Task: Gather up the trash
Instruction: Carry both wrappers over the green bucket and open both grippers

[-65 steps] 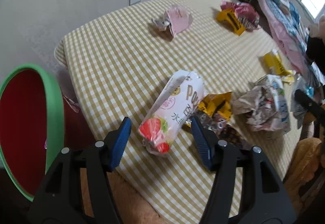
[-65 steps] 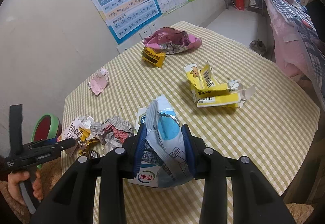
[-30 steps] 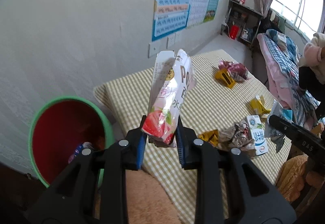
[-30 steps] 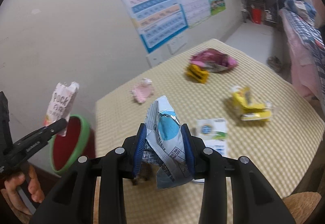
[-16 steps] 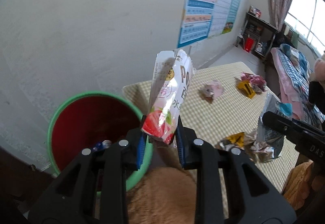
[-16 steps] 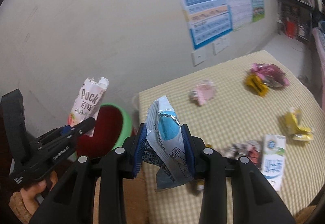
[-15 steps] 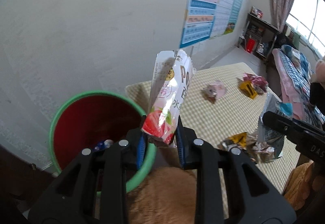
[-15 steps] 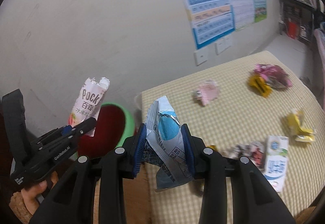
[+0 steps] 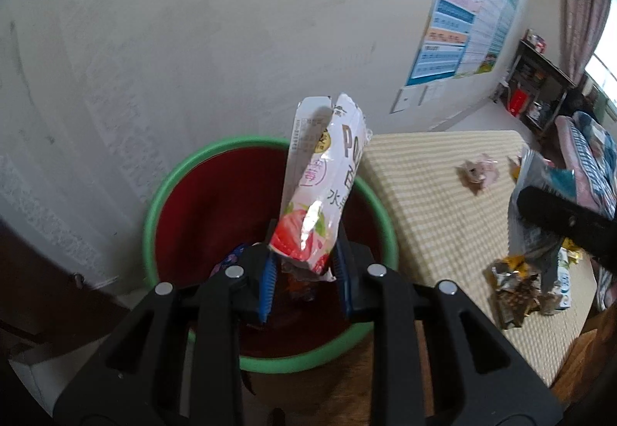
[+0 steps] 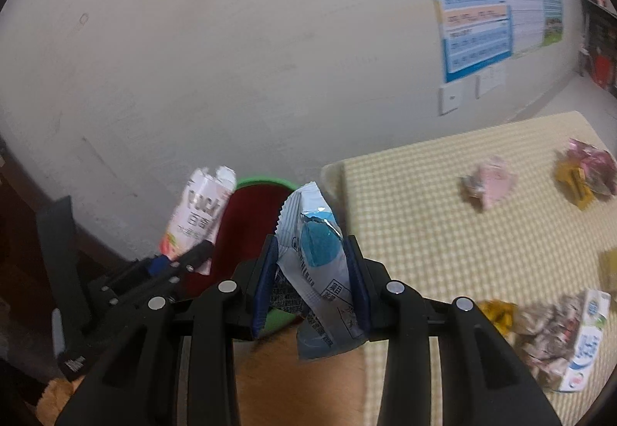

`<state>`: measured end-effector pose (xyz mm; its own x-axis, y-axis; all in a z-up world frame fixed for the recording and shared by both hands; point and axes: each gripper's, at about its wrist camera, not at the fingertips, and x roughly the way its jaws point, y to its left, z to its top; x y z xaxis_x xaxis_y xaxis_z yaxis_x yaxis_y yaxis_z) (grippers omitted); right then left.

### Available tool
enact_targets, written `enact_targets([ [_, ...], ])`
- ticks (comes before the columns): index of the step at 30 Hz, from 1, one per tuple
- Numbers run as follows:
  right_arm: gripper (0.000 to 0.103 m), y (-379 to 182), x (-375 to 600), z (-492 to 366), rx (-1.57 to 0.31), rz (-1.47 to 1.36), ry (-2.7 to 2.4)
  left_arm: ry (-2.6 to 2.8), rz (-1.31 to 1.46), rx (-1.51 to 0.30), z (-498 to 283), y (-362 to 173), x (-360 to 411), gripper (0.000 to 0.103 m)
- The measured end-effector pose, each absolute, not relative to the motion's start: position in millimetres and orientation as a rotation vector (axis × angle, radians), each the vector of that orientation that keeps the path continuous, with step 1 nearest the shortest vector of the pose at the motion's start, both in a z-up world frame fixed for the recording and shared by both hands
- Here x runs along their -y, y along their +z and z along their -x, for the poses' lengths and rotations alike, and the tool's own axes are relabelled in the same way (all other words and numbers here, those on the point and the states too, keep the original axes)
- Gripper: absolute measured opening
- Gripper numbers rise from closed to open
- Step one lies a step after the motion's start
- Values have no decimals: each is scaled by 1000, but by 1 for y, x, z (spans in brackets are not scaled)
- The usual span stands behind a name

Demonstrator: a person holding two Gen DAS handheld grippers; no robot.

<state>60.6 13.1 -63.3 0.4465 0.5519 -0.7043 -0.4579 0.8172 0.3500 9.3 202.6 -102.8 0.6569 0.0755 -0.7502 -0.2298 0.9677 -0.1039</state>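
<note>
Two wrappers held over the bin, more trash on the table

A white strawberry-printed snack wrapper (image 9: pixel 322 186) stood upright, torn top up, above the green-rimmed red bin (image 9: pixel 266 356), which already held scraps. A crumpled blue-and-silver packet (image 10: pixel 314 264) was upright nearer the table edge. A pink wad (image 10: pixel 489 181), a yellow-and-pink pile (image 10: pixel 586 171) and a milk carton (image 10: pixel 586 341) lay on the checked tablecloth (image 10: pixel 424 233).

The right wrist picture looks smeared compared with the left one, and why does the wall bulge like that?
Right wrist view: the checked table and pink wrapper are motion-blurred, while the blue wrapper in the right tool stays sharp. Left wrist view: crisper, with glare on the strawberry packet. In both, the fisheye lens bends the wall and darkens the corners.
</note>
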Motion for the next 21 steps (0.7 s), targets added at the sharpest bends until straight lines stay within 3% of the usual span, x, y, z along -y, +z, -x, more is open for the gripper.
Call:
enact_targets([
  [10, 36, -74, -74, -81, -984, -120, 723, 248, 241, -894, -5, -125, -235, 25],
  [11, 40, -75, -78, -82, -983, -123, 731, 255, 245, -900, -5, -128, -237, 25],
  [14, 53, -77, -86, -87, -983, -143, 750, 283, 253, -918, -6, -132, -243, 32],
  [18, 57, -75, -88, -89, -971, -176, 757, 300, 258, -915, -4, -135, -248, 49],
  [21, 59, -73, -85, -85, -961, -169, 753, 305, 267, -921, -4, -137, -250, 50],
])
